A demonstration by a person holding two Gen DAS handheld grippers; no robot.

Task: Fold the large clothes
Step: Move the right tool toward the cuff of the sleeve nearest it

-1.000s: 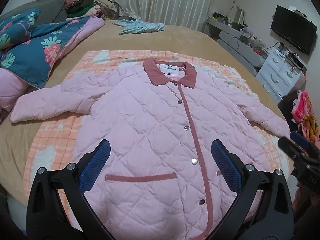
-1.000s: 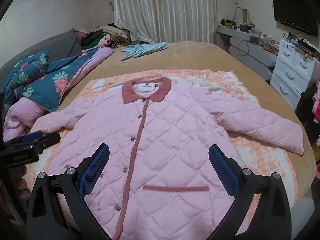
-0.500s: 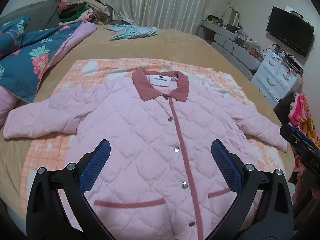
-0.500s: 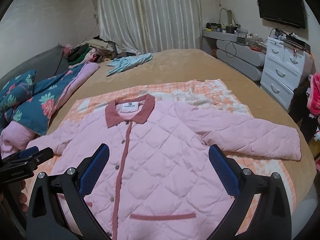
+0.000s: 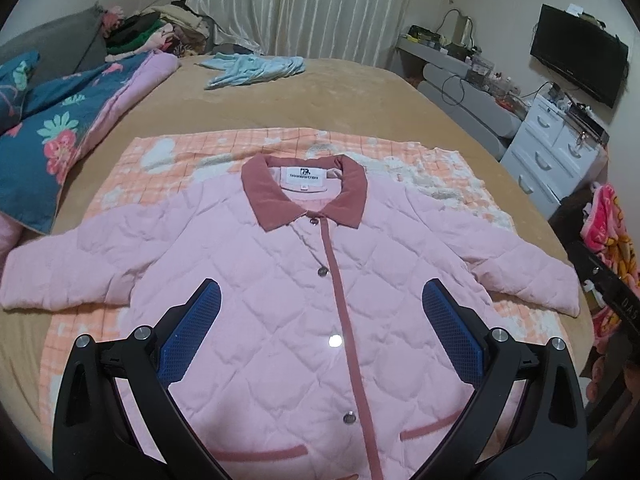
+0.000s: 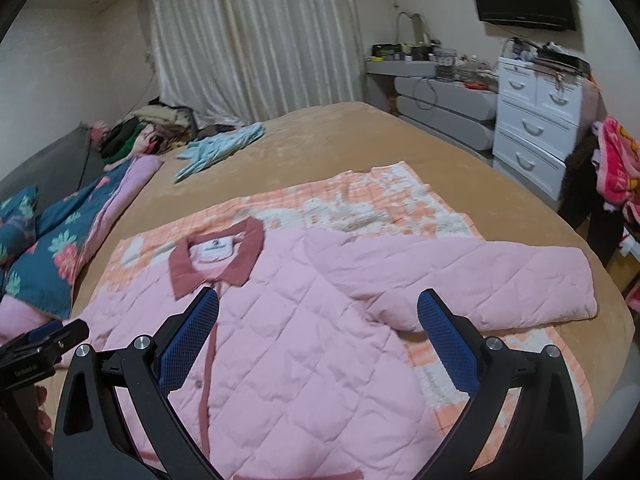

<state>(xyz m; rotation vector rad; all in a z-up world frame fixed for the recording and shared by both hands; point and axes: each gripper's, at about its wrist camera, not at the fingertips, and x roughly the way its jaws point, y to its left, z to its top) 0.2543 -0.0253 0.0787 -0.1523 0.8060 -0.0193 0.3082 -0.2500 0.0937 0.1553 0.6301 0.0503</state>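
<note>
A pink quilted jacket with a dark pink collar lies flat and buttoned, front up, on an orange checked blanket on the bed. Both sleeves are spread out to the sides. My left gripper is open and empty above the jacket's lower front. My right gripper is open and empty above the jacket's right side, near the right sleeve. The jacket also shows in the right wrist view. The other gripper shows at the right edge of the left wrist view and at the left edge of the right wrist view.
The tan bed cover stretches back to the curtains. A blue flowered quilt lies at the left. A light blue garment lies at the far side. White drawers and a low grey unit stand to the right of the bed.
Both grippers have lifted and pulled back, so the views tilt up toward the collar and the room. The right view has swung toward the right sleeve. The jacket has not moved.
</note>
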